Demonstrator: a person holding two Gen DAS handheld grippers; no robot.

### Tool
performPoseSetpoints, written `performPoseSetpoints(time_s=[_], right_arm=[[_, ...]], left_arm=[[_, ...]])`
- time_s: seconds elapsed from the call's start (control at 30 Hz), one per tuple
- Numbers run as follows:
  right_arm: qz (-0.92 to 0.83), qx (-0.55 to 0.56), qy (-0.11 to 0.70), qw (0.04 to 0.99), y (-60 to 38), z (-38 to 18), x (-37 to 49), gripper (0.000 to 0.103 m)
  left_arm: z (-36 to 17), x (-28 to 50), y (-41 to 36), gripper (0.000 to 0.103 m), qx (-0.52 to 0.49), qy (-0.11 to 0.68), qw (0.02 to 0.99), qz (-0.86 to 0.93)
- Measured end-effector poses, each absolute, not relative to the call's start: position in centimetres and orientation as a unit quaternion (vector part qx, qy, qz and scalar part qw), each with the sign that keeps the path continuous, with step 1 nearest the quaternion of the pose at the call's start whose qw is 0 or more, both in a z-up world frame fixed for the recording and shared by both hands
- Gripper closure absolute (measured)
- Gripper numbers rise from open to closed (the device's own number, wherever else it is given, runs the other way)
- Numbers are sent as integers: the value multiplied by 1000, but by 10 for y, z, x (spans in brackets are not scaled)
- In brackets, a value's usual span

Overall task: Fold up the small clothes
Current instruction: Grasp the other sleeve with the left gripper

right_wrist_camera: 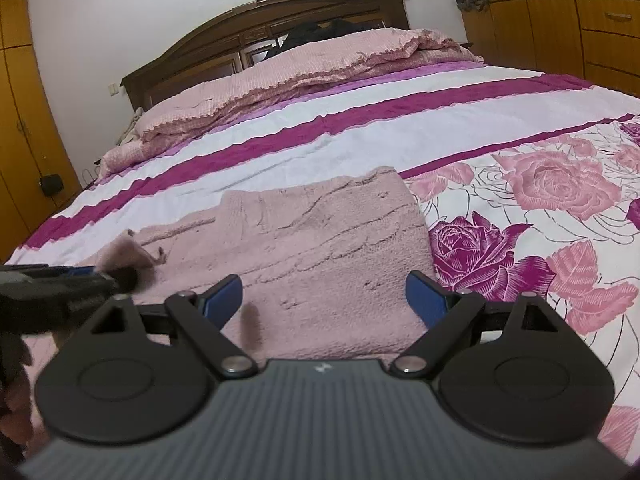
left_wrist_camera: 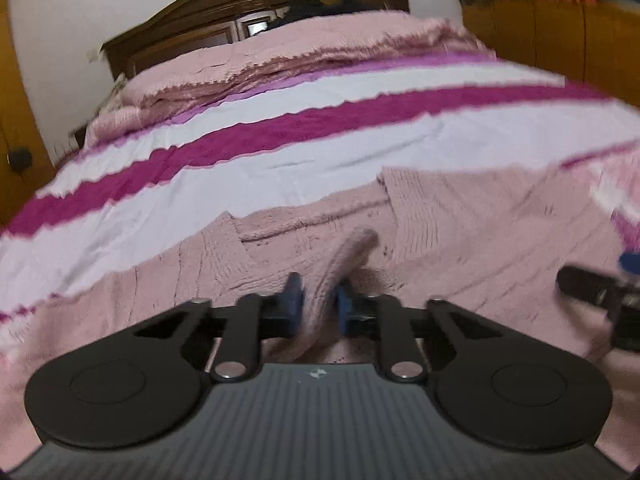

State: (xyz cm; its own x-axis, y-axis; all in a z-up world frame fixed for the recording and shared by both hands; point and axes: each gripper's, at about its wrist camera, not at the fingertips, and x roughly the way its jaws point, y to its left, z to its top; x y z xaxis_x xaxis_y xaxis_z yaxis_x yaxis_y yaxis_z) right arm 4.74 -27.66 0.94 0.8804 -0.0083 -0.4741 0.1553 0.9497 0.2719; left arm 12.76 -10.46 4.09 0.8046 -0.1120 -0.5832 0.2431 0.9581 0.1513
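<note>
Pinching raised fold of pink fuzzy garment [left_wrist_camera: 320,240], left tongs [left_wrist_camera: 318,306] clamped on it, blue pads [left_wrist_camera: 294,300] pressing both sides. Garment spread flat on bed [right_wrist_camera: 360,128], over striped and rose-print cover. Right tongs [right_wrist_camera: 324,300] apart, hovering above garment's near edge, nothing between. Left tongs at 9 o'clock of right.
</note>
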Motion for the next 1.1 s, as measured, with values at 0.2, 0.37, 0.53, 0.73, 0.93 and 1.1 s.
performPoseSetpoints(time_s=[0.2,0.37,0.53,0.73,0.93,1.1], right_arm=[[-43,153,240,958,-277,9,47,13],[-44,150,241,958,-275,10,47,13],[-45,148,242,958,-274,9,47,13],[-45,147,242,958,-274,9,47,13],[-45,147,242,958,-274,9,47,13],[-42,158,230,959,-276,11,44,13]], left_arm=[[64,113,-61,88,59,269,961,-32],[64,111,-16,88,35,280,959,22],[52,101,26,88,2,306,950,57],[33,94,47,87,-11,348,936,53],[47,83,48,83,-14,342,938,48],[57,69,48,82,-6,335,939,78]])
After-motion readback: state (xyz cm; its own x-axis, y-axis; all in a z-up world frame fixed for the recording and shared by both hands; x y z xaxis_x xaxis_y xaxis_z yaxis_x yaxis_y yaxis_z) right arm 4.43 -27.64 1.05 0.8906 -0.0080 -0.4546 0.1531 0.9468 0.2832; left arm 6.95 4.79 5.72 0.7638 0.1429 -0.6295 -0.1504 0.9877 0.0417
